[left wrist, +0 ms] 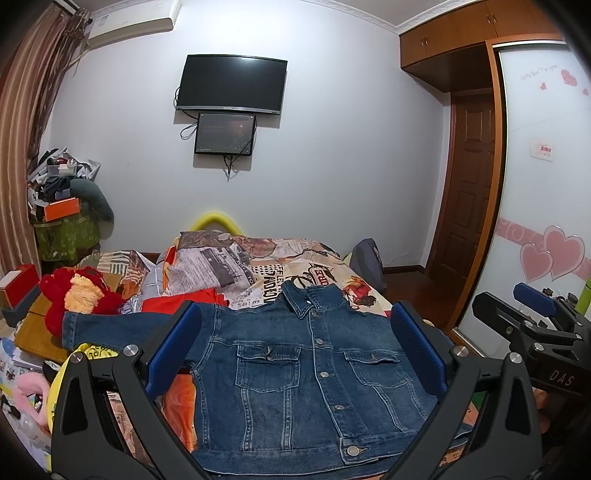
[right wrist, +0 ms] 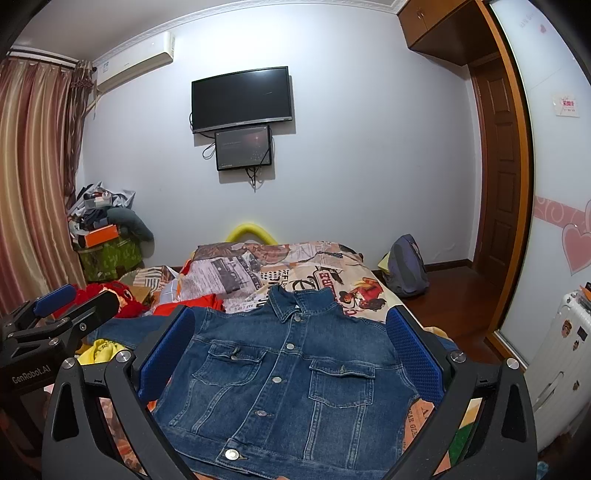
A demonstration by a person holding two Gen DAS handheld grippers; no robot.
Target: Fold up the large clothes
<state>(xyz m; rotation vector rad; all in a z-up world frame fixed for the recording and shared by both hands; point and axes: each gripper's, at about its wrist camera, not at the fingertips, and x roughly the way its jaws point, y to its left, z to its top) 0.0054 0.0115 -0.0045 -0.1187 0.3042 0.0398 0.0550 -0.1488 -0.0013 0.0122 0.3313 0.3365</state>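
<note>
A denim jacket (left wrist: 295,387) lies face up on the bed (left wrist: 354,291), buttoned down the front, collar at the far end and hem at the near edge. Its two chest pockets show flat, and one sleeve (left wrist: 110,328) stretches out to the left over an orange cloth (left wrist: 184,299) and a yellow garment (left wrist: 92,350). The other sleeve cannot be made out behind the right pad. The left tongs (left wrist: 295,354) hang above the near part of the jacket with their blue pads spread wide, one over each side of the chest, pinching nothing. The right tongs (right wrist: 291,362) hang just beside them to the right, likewise spread wide over the jacket and gripping nothing; in the left wrist view they show at the right edge, and the left tongs show at the left edge of the right wrist view. Whether either pair touches the denim cannot be told. The bed carries a newspaper-print cover, with a bunched quilt (left wrist: 214,262) of the same print at its far left. A red plush toy (left wrist: 81,295) sits left of the bed on a wooden tabletop (left wrist: 37,332). On the far wall a dark TV (left wrist: 232,83) hangs above a smaller screen (left wrist: 225,133), with an air conditioner (left wrist: 133,22) at upper left beside striped curtains (left wrist: 29,129). A backpack (right wrist: 406,266) leans on the floor at the far right of the bed, near a wooden door (left wrist: 469,184), and a wardrobe (left wrist: 546,166) with heart stickers fills the right side.
</note>
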